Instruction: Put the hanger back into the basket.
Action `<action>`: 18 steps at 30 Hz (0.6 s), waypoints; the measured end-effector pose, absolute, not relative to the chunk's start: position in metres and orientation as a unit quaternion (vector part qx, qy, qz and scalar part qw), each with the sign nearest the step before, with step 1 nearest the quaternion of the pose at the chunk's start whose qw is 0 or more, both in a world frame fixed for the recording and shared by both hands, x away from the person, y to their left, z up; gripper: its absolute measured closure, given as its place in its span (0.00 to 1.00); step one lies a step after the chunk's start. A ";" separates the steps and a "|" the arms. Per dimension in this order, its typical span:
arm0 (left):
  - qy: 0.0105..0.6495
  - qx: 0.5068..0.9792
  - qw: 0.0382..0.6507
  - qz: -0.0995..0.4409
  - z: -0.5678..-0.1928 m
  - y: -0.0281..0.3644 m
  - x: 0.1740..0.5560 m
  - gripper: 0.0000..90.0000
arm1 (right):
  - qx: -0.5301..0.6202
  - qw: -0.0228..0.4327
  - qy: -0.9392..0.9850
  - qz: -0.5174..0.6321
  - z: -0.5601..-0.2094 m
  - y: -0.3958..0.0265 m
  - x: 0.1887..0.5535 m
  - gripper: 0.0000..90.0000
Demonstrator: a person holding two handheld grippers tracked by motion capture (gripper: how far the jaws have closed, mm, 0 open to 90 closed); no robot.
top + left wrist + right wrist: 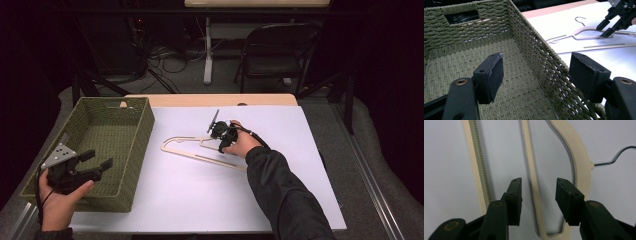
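A cream clothes hanger (pixel 200 149) with a thin wire hook (pixel 614 158) lies flat on the white sheet (pixel 280 190) covering the table, just to the right of the woven green basket (pixel 127 165). The right gripper (pixel 223 136) hovers low over the hanger near its hook end, jaws apart and straddling one slim inner bar (pixel 534 182), with nothing yet clamped. The likely step is a pinch on that bar: it looks thin and flat against the sheet, so the jaws should probably come straight down until the pads flank it evenly, then close squarely to keep it from skating sideways. The left gripper (pixel 82 167) waits above the basket's near right wall, jaws spread wide and empty; the basket holds nothing.
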State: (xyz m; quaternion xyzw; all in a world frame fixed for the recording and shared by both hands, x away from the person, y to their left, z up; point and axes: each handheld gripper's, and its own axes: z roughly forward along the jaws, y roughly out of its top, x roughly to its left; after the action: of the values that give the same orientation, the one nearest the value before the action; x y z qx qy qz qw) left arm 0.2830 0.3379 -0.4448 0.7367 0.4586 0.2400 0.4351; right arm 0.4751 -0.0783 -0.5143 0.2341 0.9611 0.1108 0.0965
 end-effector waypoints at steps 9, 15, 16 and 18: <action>0.458 0.737 0.435 0.239 -0.445 0.338 0.283 0.31 | 0.235 0.093 0.962 0.108 -0.517 -0.080 0.477 0.65; 0.459 0.736 0.436 0.240 -0.445 0.337 0.283 0.31 | 0.236 0.089 0.962 0.108 -0.517 -0.081 0.478 0.69; 0.458 0.737 0.435 0.240 -0.445 0.337 0.283 0.31 | 0.235 0.088 0.962 0.105 -0.517 -0.081 0.478 0.69; 0.458 0.737 0.435 0.240 -0.445 0.337 0.283 0.31 | 0.233 0.089 0.963 0.104 -0.518 -0.082 0.478 0.70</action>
State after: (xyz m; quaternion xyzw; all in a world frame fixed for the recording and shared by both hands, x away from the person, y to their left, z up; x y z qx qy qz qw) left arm 0.2833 0.3366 -0.4453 0.7372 0.4581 0.2397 0.4350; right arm 0.4783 -0.0820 -0.5177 0.2331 0.9627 0.1044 0.0892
